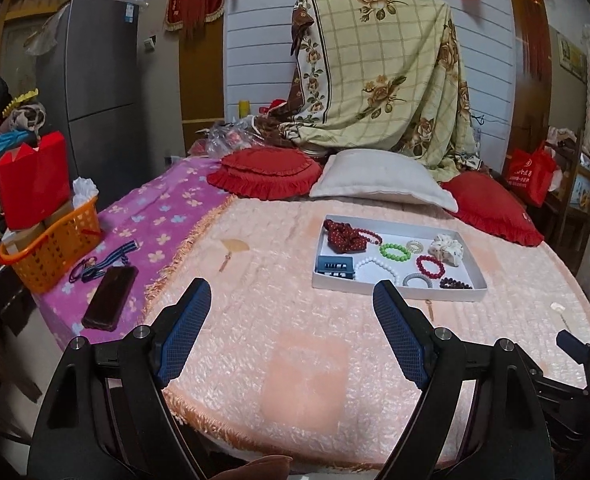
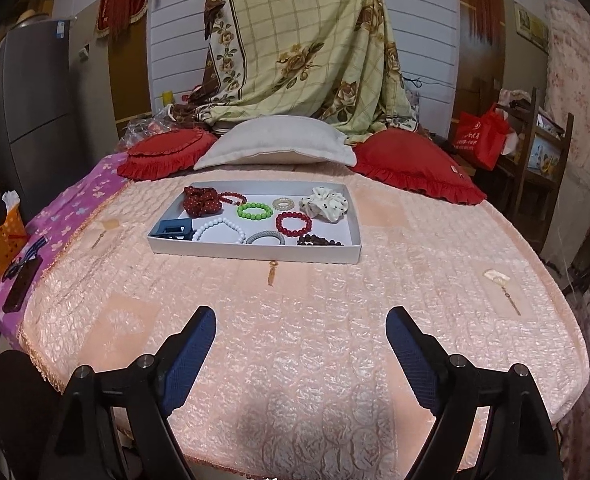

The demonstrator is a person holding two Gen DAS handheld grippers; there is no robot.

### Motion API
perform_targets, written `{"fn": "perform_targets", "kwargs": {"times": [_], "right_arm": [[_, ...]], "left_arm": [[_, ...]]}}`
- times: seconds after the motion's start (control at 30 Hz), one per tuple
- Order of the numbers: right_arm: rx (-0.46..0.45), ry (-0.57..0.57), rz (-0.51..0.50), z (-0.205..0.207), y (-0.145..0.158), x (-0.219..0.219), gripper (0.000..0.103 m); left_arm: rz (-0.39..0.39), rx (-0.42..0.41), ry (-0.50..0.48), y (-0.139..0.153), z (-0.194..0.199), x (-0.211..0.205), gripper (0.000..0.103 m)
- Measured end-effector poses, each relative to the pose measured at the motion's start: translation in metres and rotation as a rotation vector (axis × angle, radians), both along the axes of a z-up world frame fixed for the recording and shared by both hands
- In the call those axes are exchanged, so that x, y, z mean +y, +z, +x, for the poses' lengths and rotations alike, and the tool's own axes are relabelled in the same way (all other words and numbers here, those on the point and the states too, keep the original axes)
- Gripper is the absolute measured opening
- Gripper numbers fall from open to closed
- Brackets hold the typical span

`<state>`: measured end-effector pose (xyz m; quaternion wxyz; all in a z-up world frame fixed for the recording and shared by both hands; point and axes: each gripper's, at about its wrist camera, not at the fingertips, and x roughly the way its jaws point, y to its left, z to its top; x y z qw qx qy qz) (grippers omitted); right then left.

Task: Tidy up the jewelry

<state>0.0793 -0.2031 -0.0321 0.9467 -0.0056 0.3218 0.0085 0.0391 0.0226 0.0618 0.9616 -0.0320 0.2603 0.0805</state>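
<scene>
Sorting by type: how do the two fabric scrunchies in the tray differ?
The red scrunchie is dark red with pale dots, at the tray's far left corner. The white scrunchie is cream with dark dots, at the far right. Both are bunched fabric loops inside the tray.

The left gripper point(image 1: 291, 292) hung over the peach bedspread point(image 1: 303, 360), its blue-padded fingers point(image 1: 185, 332) spread wide and holding nothing. Ahead on the bed lay a white tray point(image 1: 395, 286) with a dark red scrunchie point(image 1: 345, 234), a green bead bracelet point(image 1: 395, 251), a white bead bracelet point(image 1: 377, 267), a red bead bracelet point(image 1: 430, 266) and a white scrunchie point(image 1: 449, 249). A phone point(image 1: 111, 297) lay left on the purple blanket point(image 1: 163, 216), near an orange basket point(image 1: 51, 254).
</scene>
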Motion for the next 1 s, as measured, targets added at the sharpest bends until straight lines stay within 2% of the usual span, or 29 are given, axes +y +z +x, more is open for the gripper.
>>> {"fn": "perform_targets", "kwargs": {"times": [0.43,1.0], "right_arm": [[0.049,0.035,-0.018,0.002,-0.012,0.015,0.085],[0.095,0.013,-0.025,0.007,-0.026,0.017,0.085]], "left_arm": [[0.012,0.053,-0.026,-0.013,0.002,-0.004,0.083],[0.0,0.181,-0.092,-0.05,0.011,-0.018,0.083]]}}
